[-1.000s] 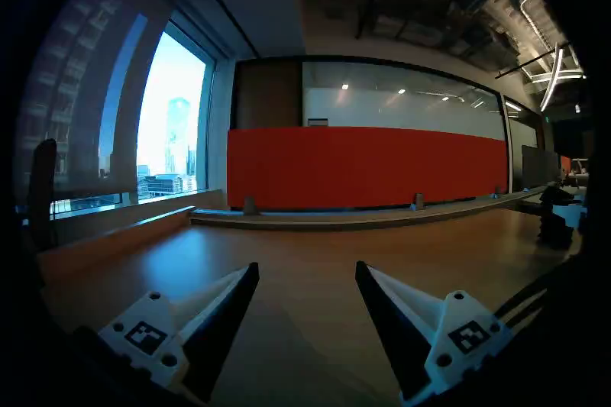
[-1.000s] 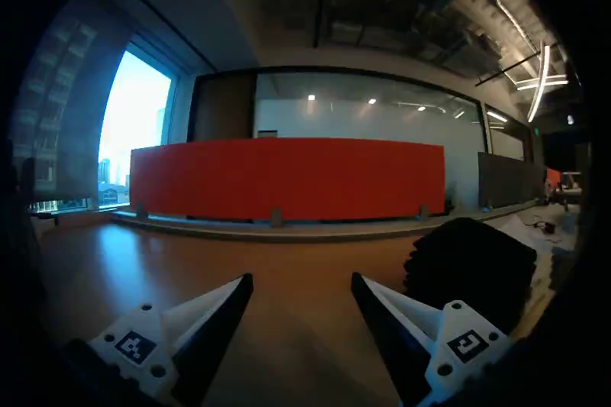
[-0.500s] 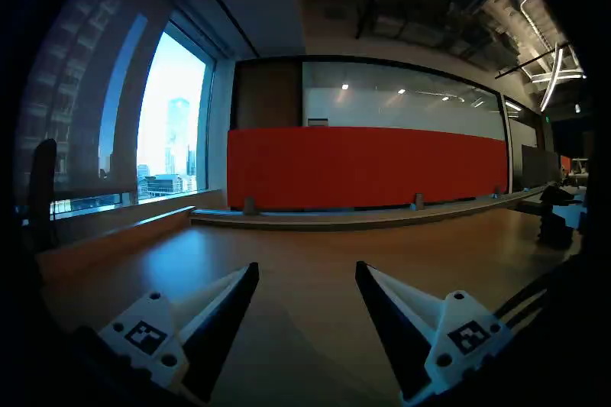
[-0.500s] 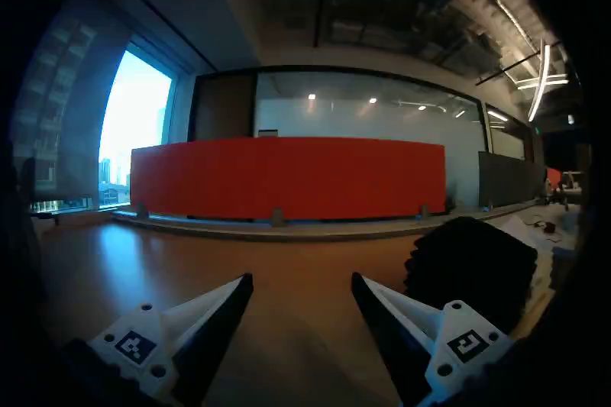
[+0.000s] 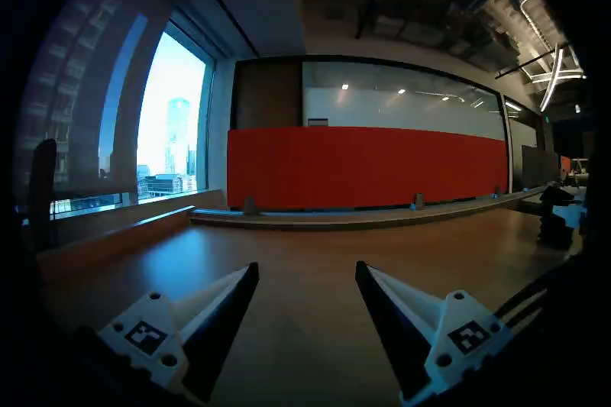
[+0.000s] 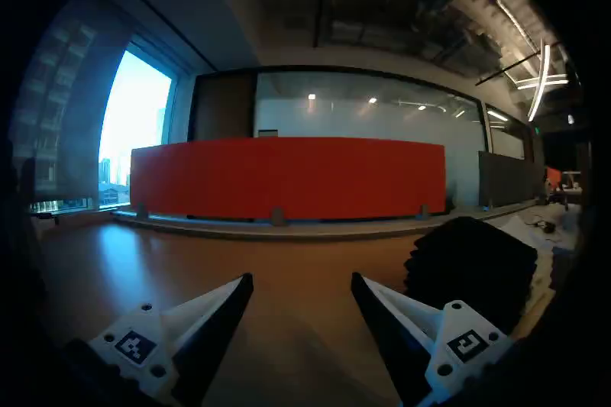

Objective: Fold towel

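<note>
Both grippers sat low over the wooden table (image 5: 305, 243), pointed at the red divider (image 5: 366, 166) at its far edge. The left gripper (image 5: 305, 265) had its fingers spread wide with nothing between them. The right gripper (image 6: 302, 277) was the same, just bare wood in the gap.

Towel-wise, the only candidate was a dark stack (image 6: 470, 269) on the table, just off the right gripper's right-hand finger. It looked like piled cloth, but it was too dark to be sure.

Best guess: the grippers were open and level as a ready pose, with the stack in easy reach of the right one. Nothing lay spread flat yet, so the folding looked barely begun.
</note>
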